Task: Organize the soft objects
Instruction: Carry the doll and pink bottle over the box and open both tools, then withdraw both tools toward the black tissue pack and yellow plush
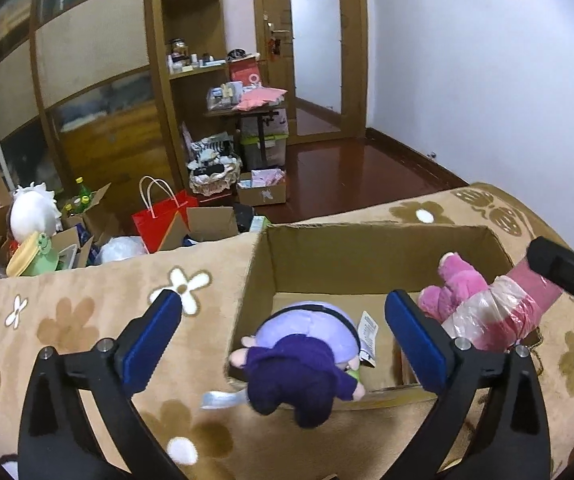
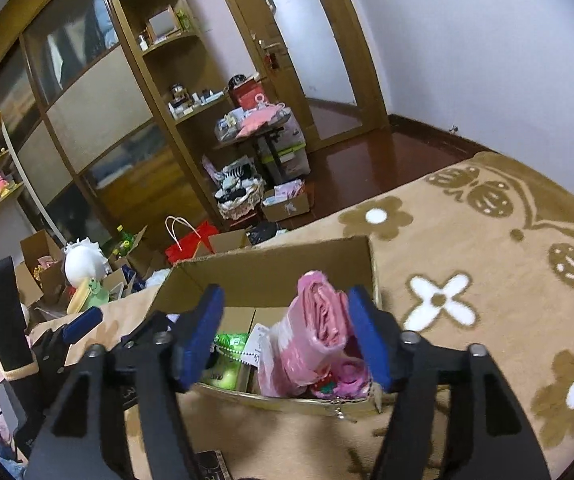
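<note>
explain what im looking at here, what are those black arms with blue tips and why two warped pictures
Those are two handheld grippers, one in each of a person's hands, each carrying a wide-angle camera that looks out along its own fingers. One picture comes from the left gripper, the other from the right gripper.

A cardboard box sits on a tan flowered blanket. A purple plush doll hangs over the box's near edge. A pink plush toy partly wrapped in plastic sits inside.

Both grippers are open and hold nothing; each toy merely lies between the blue pads.
</note>
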{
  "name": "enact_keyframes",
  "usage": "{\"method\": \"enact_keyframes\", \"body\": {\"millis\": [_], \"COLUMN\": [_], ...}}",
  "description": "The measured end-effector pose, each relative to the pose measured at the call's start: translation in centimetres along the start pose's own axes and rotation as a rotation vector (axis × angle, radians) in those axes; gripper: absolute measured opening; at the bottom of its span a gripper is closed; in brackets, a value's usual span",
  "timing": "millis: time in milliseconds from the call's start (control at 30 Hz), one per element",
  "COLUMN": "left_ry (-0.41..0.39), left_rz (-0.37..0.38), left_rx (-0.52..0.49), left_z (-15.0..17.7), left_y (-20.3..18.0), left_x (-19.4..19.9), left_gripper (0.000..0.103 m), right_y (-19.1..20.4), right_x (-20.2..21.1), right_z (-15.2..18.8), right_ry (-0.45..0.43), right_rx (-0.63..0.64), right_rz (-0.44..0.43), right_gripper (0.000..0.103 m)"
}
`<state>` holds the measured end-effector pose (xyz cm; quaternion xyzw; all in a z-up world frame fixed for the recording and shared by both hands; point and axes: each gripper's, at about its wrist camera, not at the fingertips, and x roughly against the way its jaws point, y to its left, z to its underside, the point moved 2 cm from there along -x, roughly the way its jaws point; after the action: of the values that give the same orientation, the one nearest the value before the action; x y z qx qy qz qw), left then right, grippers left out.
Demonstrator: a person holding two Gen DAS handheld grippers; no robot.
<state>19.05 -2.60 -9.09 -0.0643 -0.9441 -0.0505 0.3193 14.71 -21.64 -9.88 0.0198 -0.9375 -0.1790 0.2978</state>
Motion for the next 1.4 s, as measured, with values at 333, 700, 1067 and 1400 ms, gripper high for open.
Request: {"method": "enact_keyframes", "body": {"millis": [333, 700, 1067, 1400], "left_ry": [0.02, 0.082, 0.155, 0.228], "left_rz": [-0.018, 0.003, 0.021, 0.038], "left_rx": [0.025, 0.015, 0.052, 0.033], "left_z": [0.9, 2.7, 5.0, 6.6], "left_y": [1.2, 0.8, 1.3, 0.9], "left_x": [3.0, 5.6, 7.0, 7.4], "left_gripper": [0.103, 0.103, 0.103, 0.102], "right_y": [-0.5, 0.6, 3.3, 3.9], "right_x": [2.9, 6.2, 7.8, 8.0], "right_z": [0.1, 2.5, 6.5, 8.6], "right_ry": [0.037, 0.088, 0.168, 0.22], "right_rx": [-0.024, 0.041, 0.091, 0.089], "right_rz": [0.071, 0.113, 0.101, 0.118], "right_gripper": [0.092, 0.093, 0.093, 0.093]}}
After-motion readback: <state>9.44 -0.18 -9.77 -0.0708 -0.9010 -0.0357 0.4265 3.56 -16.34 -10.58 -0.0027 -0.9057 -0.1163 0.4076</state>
